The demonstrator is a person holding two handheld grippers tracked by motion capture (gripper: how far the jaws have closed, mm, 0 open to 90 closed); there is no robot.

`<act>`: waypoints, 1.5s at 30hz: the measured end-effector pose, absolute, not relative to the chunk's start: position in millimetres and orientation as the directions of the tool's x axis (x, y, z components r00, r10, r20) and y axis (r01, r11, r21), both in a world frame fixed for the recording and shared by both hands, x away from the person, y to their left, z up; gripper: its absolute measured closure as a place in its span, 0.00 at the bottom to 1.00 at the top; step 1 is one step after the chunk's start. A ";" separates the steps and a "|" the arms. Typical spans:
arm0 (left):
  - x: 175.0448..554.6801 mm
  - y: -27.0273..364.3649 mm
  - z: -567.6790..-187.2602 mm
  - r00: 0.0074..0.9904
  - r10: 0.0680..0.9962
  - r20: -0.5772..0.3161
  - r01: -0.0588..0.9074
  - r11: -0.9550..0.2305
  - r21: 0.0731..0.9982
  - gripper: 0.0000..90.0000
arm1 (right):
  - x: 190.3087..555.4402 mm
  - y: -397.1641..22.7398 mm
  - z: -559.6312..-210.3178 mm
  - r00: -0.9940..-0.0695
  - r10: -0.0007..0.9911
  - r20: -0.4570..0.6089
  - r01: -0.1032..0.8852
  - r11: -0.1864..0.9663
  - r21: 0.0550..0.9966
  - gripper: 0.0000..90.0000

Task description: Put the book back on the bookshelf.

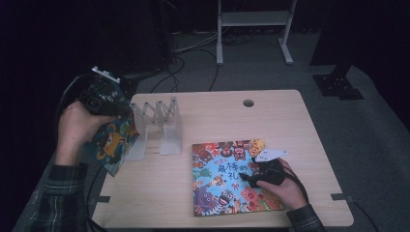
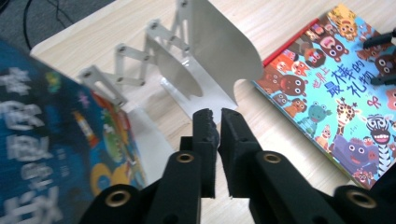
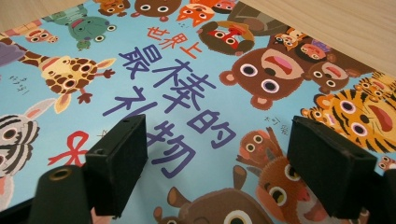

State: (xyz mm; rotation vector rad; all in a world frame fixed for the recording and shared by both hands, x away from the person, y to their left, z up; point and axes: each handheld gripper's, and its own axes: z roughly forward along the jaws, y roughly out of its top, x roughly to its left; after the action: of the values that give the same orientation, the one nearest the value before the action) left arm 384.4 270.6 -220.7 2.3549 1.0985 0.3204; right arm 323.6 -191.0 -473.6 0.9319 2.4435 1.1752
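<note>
High view first: we see the left gripper (image 1: 104, 96) raised at the table's near-left corner, with a blue picture book with white lettering (image 1: 112, 140) standing tilted against the outer plate of the clear accordion-style book rack (image 1: 157, 126). In the left gripper view that book (image 2: 44, 154) lies off to the left of our jaws, not between them; the jaws are nearly together with only a thin gap and nothing in it. Ahead of their tips stands the rack's nearest clear plate (image 2: 219, 51). The right gripper (image 1: 265, 173) rests over the colourful animal-cover picture book (image 1: 227, 176) lying flat on the pale wooden table (image 1: 217, 111). In the right gripper view our jaws stand apart, both pads just above the cover (image 3: 187, 102), gripping nothing. We judge two risks. The leaning blue book could slide down or tip off the table edge, since nothing clamps it. And the flat book offers no edge between the right jaws, so closing them here would merely scrape the cover or push it away.
</note>
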 end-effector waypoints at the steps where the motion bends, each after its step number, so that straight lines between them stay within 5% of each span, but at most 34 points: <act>1: 381.9 267.6 -224.4 0.648 0.762 -0.001 0.635 -0.539 0.554 0.87 | 323.8 -191.3 -473.6 -0.755 0.655 0.027 0.430 0.464 0.774 0.22; 20: 363.9 232.9 -336.5 0.733 0.680 0.026 0.534 -0.598 0.597 0.36 | 329.8 -203.3 -468.3 -0.724 0.690 0.027 0.458 0.451 0.766 0.24; 45: 343.2 193.8 -419.7 0.821 0.570 -0.019 0.480 -0.674 0.562 0.08 | 362.3 -225.9 -456.0 -0.631 0.775 0.020 0.510 0.395 0.764 0.25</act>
State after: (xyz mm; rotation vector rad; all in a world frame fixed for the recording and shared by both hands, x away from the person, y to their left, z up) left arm 343.2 193.8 -419.7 2.4397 0.7713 0.2114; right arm 362.3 -225.9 -456.0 1.1153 2.3181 1.0906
